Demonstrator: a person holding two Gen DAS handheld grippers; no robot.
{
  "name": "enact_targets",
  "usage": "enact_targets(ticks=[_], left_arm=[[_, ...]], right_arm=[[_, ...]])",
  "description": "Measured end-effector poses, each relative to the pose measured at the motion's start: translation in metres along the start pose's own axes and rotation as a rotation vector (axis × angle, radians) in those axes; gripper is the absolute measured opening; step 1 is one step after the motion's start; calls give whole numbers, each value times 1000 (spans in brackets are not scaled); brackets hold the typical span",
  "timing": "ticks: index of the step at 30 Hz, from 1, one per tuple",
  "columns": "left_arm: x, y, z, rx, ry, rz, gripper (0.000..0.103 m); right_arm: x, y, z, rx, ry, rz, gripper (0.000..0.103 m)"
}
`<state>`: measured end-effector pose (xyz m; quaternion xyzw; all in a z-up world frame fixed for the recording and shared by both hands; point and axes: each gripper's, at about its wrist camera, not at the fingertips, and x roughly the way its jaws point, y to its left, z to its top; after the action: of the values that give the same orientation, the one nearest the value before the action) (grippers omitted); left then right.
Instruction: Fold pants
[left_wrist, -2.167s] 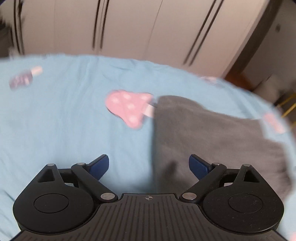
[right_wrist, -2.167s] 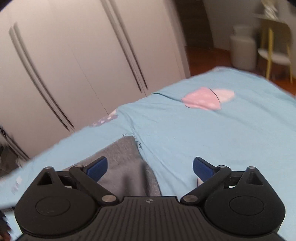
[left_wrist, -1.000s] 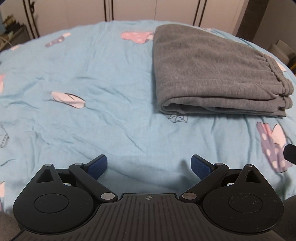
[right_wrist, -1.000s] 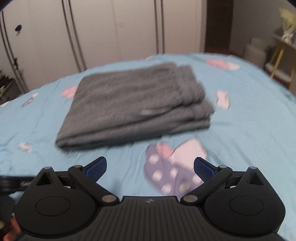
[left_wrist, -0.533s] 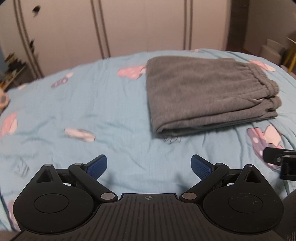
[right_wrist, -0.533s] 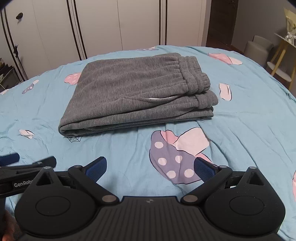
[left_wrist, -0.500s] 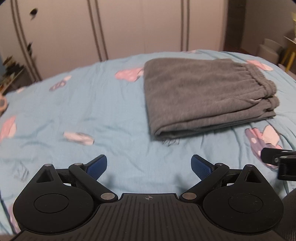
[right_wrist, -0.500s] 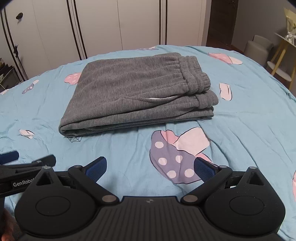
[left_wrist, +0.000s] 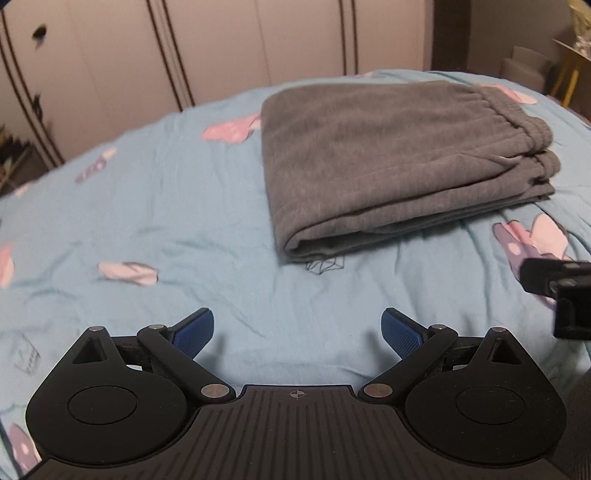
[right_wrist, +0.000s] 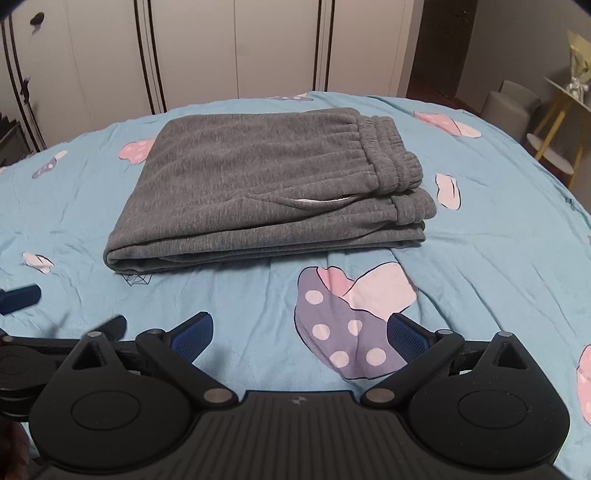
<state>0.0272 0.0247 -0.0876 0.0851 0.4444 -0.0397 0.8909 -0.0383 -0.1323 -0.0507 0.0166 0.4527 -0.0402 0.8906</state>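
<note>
Grey sweatpants (right_wrist: 266, 195) lie folded into a compact rectangular stack on the blue bedsheet (right_wrist: 498, 258), far ahead of both tools, long axis running left to right, elastic waistband (right_wrist: 391, 162) at the right end and the fold at the left. Both the left gripper (left_wrist: 297, 332) and the right gripper (right_wrist: 299, 334) hover near the bed's front, jaws spread apart and empty. The stack sits squarely ahead of the right gripper, right of the left one; folding looks finished.
</note>
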Motion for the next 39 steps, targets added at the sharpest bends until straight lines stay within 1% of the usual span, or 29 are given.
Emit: enact_targets(ticks=[2,4,6,12,18,25,39], left_arm=[[1,4,1,-20,5,9,100],[1,6,2,-36,12,-3,100],[0,6,3,-32,15,-18,100],[-3,3,4,-8,-1,-17,100],[1,6,5,-21,15,-21,100],[-1,8,6,-32,4,-30,100],[1,11,8,-49,14,-30,100]], right_arm=[[0,1,0,1,-5,-3,100],[0,-1,0,10,-8,-3,100],[0,-2,0,19,-4,-2,100],[-2,-2,-1,20,-11,-7,100],[-2,-3,-1,30,-6,-1,100],[0,-5,0,40,1,6,100],[1,-4,0,41,6,7,100]])
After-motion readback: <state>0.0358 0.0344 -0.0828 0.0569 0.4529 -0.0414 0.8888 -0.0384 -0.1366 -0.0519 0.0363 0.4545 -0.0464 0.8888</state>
